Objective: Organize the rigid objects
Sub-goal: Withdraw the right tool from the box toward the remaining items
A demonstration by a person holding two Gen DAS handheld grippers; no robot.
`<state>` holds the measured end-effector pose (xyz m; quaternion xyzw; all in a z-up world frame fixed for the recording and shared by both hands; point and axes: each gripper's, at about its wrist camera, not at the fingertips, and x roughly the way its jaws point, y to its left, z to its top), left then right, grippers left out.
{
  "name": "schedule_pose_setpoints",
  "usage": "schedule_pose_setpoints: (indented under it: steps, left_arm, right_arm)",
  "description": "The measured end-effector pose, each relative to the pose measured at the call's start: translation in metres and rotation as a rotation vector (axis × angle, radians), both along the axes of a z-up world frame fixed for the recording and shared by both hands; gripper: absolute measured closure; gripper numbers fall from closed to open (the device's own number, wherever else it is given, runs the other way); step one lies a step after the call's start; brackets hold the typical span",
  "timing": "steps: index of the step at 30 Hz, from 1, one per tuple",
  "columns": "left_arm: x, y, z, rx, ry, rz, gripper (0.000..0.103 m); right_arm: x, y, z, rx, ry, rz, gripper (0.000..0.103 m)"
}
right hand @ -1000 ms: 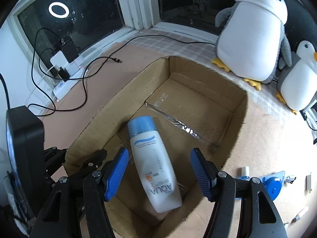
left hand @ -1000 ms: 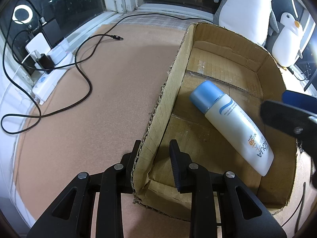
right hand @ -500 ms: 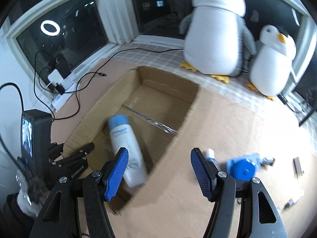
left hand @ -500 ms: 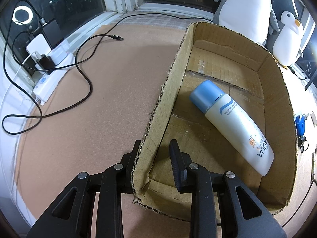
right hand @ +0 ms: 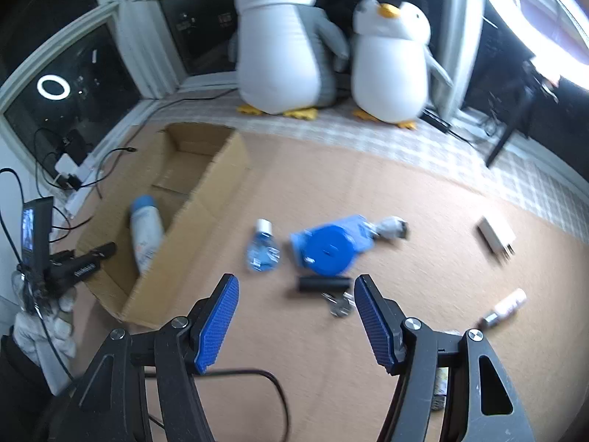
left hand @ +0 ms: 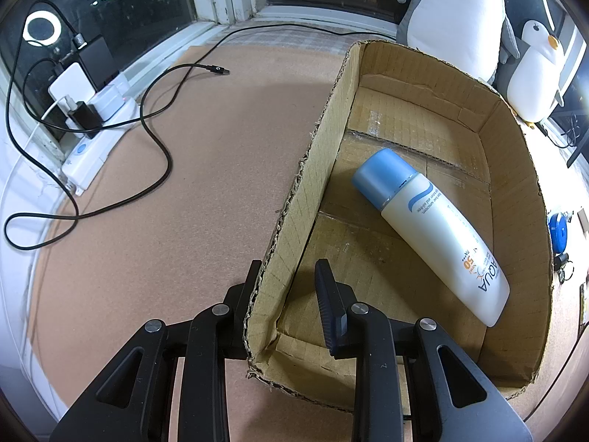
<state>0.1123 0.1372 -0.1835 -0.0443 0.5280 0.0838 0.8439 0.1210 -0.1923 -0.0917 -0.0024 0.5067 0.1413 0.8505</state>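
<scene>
A white sunscreen bottle [left hand: 430,235] with a blue cap lies slanted on the floor of the open cardboard box [left hand: 515,169]. The left tool [left hand: 287,287] straddles the box's near wall, one finger outside touching it, one inside apart. The right tool [right hand: 296,316] hangs wide apart and empty over the tabletop [right hand: 423,221], near a small clear bottle [right hand: 263,250], blue round case [right hand: 327,248] and black cylinder [right hand: 324,284].

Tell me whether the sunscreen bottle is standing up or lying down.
Lying down. The sunscreen bottle rests on its side on the floor of the cardboard box, blue cap toward the far wall, its printed base end nearer the camera.
</scene>
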Motion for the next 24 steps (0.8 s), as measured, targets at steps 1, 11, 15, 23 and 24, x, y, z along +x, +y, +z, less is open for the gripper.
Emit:
schedule_pose_setpoints:
  steps: [1, 11, 15, 23, 24]
  left_arm:
    - [0.000, 0.000, 0.000, 0.000, 0.000, 0.000, 0.077]
    - [0.000, 0.001, 0.000, 0.000, 0.001, 0.001, 0.077]
    - [0.000, 0.001, 0.000, 0.002, 0.001, 0.000, 0.077]
    - [0.000, 0.001, -0.001, 0.004, 0.003, 0.002, 0.077]
    - [-0.001, 0.001, -0.001, 0.004, 0.002, 0.002, 0.077]
  right_arm:
    - [0.000, -0.005, -0.002, 0.000, 0.006, -0.008, 0.042]
    - [0.005, -0.040, -0.032, 0.007, 0.062, -0.047, 0.053]
    - [0.005, -0.036, -0.045, -0.008, 0.079, -0.022, 0.059]
    - [0.012, -0.025, -0.067, -0.041, 0.109, 0.017, 0.066]
    - [0.014, -0.025, -0.069, -0.038, 0.114, 0.016, 0.067]
